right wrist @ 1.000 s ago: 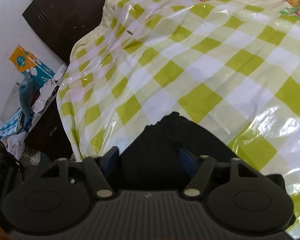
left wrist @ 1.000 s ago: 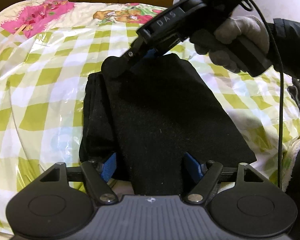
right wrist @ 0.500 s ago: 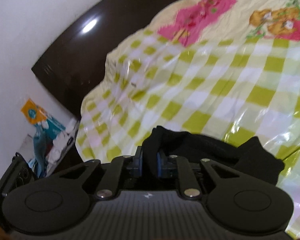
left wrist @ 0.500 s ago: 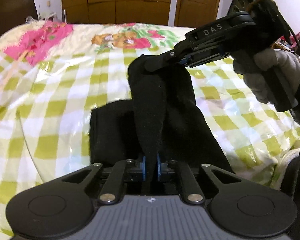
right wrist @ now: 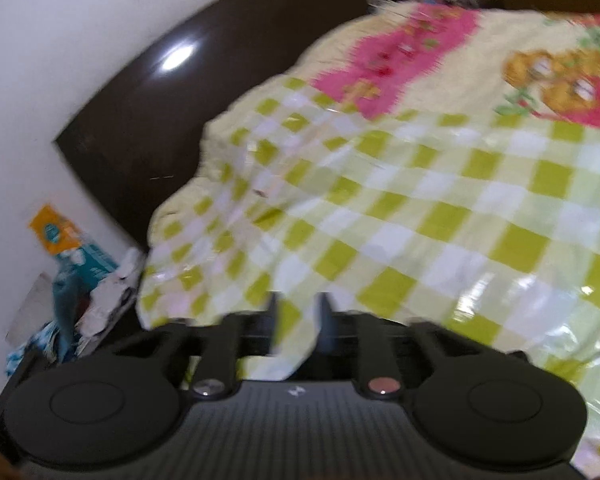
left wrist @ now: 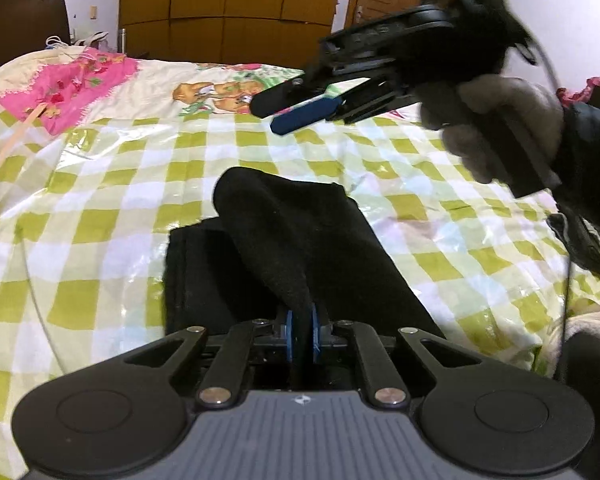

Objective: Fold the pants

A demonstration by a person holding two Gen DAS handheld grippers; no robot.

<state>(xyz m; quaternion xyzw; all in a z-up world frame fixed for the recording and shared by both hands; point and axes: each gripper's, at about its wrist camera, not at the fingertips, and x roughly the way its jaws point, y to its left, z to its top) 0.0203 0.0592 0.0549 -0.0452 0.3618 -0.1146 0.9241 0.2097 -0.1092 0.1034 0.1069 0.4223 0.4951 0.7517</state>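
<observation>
Black pants point(left wrist: 284, 248) lie folded on the green-and-white checked bed cover point(left wrist: 100, 200). My left gripper point(left wrist: 300, 334) is shut on the near edge of the pants' top layer, which rises in a ridge toward it. My right gripper point(left wrist: 276, 114) hovers above the far end of the pants, its blue-padded fingers apart and empty. In the blurred right wrist view, that gripper point(right wrist: 296, 320) is open with only the bed cover point(right wrist: 420, 220) between its fingers.
A dark headboard point(right wrist: 148, 120) and a white wall bound the bed's left side. Clutter with a tissue pack point(right wrist: 60, 236) sits beside the bed. Wooden wardrobes point(left wrist: 228, 8) stand behind the bed. A pink cartoon blanket point(left wrist: 80, 80) covers the far end.
My right gripper let go of the pants' far corner, opened and rose clear. The released fabric dropped onto the pile. My left gripper stays shut on the near edge.
</observation>
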